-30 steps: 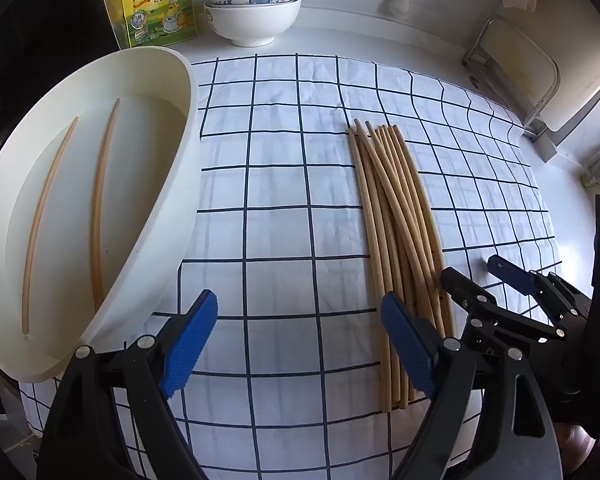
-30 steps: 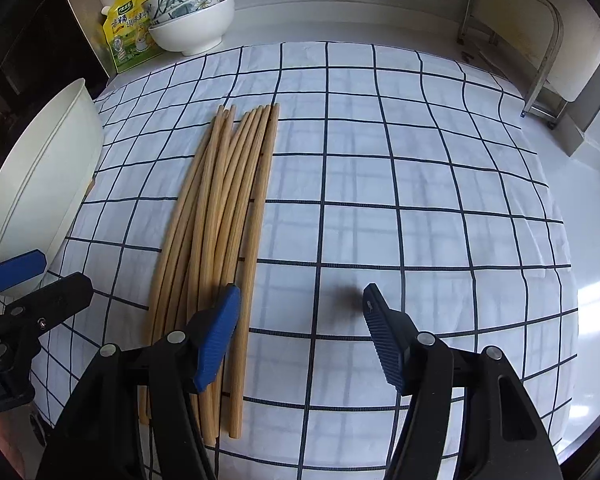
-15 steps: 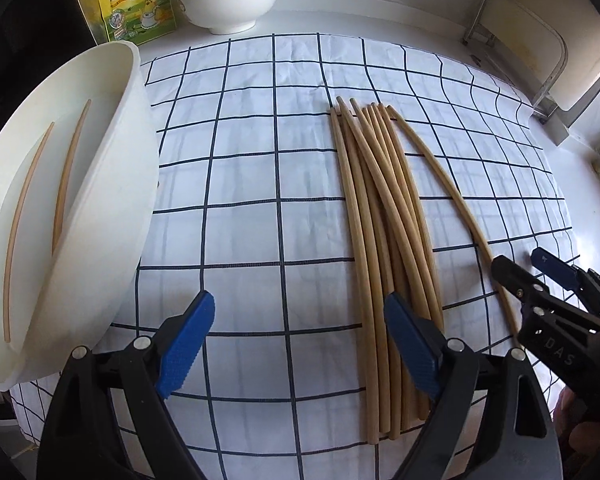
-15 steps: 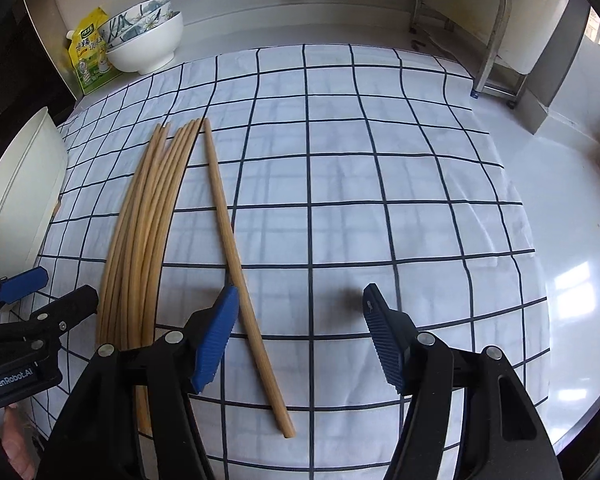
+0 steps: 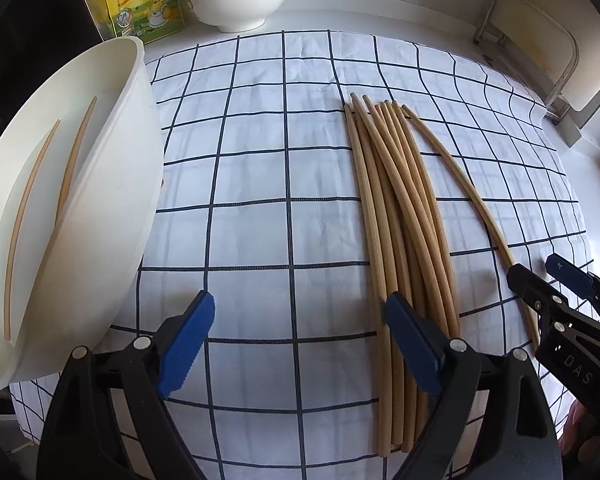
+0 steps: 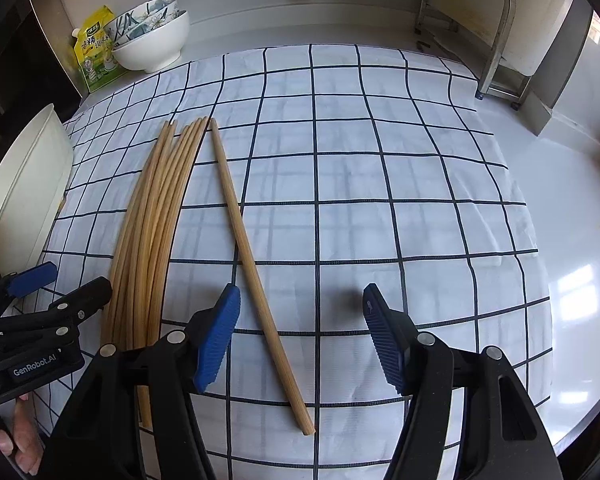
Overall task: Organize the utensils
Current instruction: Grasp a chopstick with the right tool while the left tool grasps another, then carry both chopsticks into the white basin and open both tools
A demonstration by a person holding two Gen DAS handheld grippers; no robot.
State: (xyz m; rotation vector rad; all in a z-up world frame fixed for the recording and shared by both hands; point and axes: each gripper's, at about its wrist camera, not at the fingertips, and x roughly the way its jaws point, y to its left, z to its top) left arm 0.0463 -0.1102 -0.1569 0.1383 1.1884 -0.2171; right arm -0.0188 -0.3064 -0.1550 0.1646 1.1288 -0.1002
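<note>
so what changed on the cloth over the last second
One chopstick has been drawn out of the bundle: its near end now lies apart to the right, between the right gripper's open jaws, unclamped. The left gripper is open too, holding nothing. Unchanged: the bundle on the checked cloth, the two chopsticks in the white tray, and the bowls.

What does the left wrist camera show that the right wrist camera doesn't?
Only the left wrist view shows inside the white tub: two chopsticks lie there. Only the right wrist view shows the separated chopstick full length, passing between the open right gripper fingers, and the bare counter beyond the cloth. Both show the chopstick bundle, checked cloth, stacked bowls, yellow pouch and open left gripper.
</note>
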